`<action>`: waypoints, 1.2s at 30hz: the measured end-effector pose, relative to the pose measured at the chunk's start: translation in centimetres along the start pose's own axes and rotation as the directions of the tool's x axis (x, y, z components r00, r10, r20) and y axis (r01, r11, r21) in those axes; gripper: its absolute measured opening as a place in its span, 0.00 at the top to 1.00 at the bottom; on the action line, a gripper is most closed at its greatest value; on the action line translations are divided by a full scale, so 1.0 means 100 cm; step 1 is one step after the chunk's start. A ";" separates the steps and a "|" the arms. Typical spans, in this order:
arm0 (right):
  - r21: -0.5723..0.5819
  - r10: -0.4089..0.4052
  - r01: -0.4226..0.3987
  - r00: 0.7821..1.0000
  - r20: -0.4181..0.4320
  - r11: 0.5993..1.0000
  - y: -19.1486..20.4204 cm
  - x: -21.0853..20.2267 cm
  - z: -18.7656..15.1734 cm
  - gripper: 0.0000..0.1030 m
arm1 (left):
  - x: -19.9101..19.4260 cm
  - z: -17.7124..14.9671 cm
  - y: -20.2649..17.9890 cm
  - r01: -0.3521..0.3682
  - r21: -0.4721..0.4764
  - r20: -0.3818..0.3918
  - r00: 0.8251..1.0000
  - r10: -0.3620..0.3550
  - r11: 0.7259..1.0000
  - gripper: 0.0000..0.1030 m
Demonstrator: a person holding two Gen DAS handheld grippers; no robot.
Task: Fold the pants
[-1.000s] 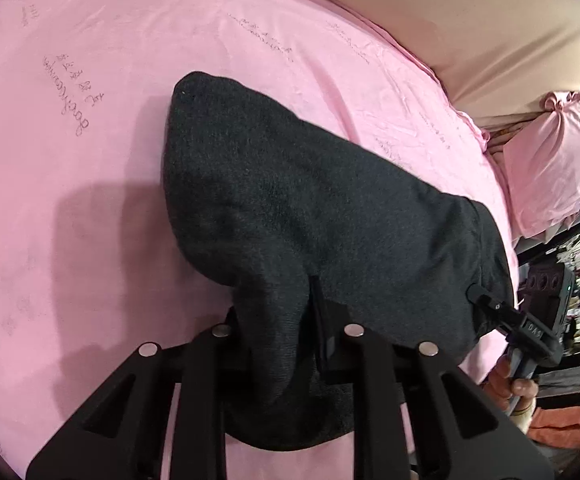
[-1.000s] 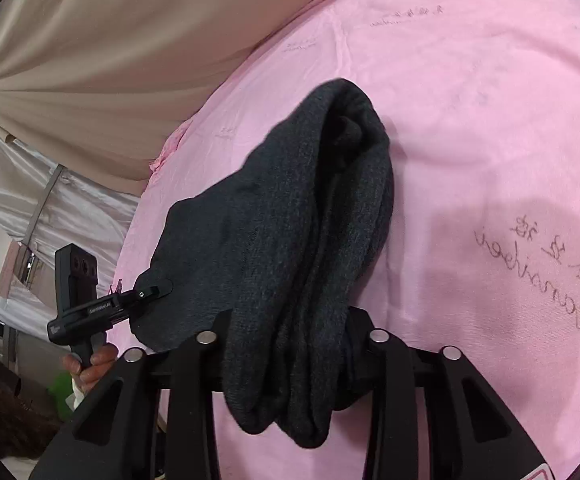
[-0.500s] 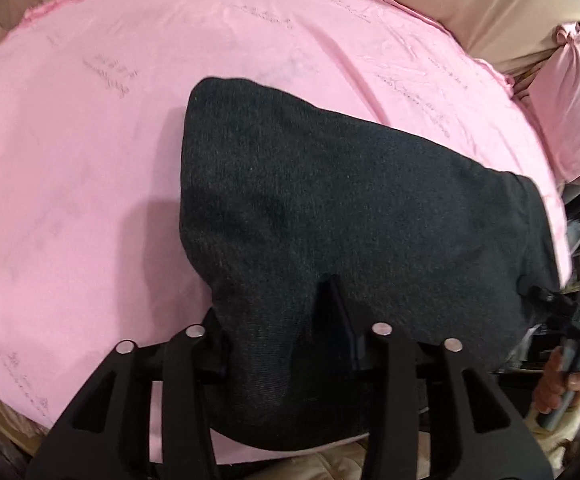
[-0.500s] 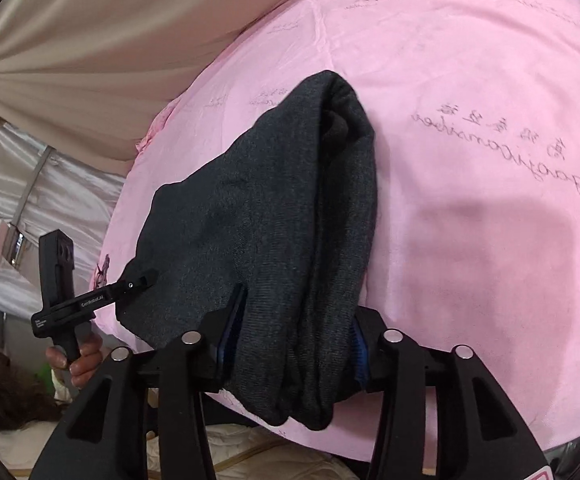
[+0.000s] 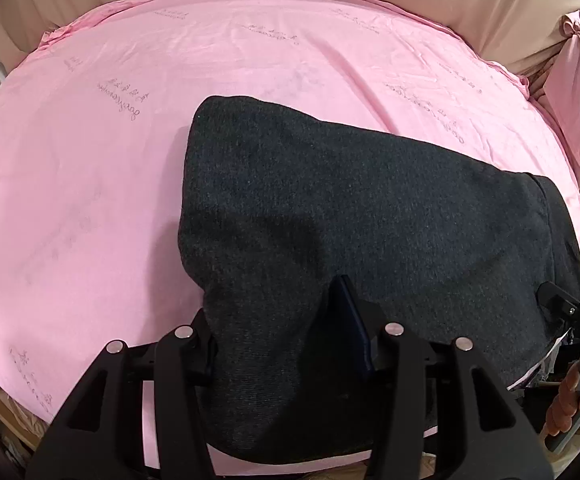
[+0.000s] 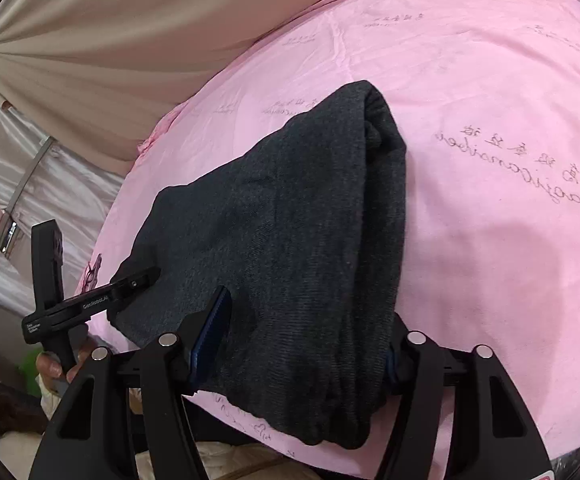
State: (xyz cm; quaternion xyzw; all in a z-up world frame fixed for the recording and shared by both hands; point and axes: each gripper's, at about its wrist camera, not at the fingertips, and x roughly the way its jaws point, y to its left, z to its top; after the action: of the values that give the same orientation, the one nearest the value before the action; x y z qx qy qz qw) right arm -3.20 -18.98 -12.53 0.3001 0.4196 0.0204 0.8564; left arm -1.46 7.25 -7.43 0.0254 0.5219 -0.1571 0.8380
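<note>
Your left gripper [image 5: 285, 344] fingers [image 5: 350, 316] pinch the dark pants [image 5: 370, 216] near the bed's front edge; your right gripper [image 6: 306, 344] fingers [image 6: 209, 332] also clamp them. Bare pink sheet [image 5: 89, 184] lies beyond.

We see both views evenly and softly lit, sharp at the centre, with no glare. A soft shadow falls on the pink sheet [image 6: 530, 256] beside the dark pants [image 6: 290, 240]. Fisheye distortion bends the edges, and the corners go black.
</note>
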 end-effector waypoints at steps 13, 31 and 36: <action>-0.016 0.069 -0.068 0.998 0.005 0.998 0.014 -0.050 -0.004 0.70 | -0.064 -0.004 0.006 0.211 0.022 0.066 0.975 -0.212 0.977 0.85; -0.445 0.275 -0.051 0.848 0.454 0.894 0.129 -0.196 0.117 0.71 | -0.259 0.088 -0.021 0.137 0.311 0.601 0.738 -0.306 0.940 0.84; -0.479 0.292 -0.002 0.796 0.531 0.878 0.135 -0.180 0.195 0.71 | -0.250 0.163 -0.024 0.075 0.284 0.690 0.676 -0.258 0.956 0.83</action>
State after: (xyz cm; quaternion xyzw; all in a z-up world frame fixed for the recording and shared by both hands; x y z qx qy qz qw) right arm 2.34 -22.79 16.45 0.1151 0.0915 0.0925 0.9848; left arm 1.85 7.51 22.34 0.0116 0.1297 -0.2903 0.9480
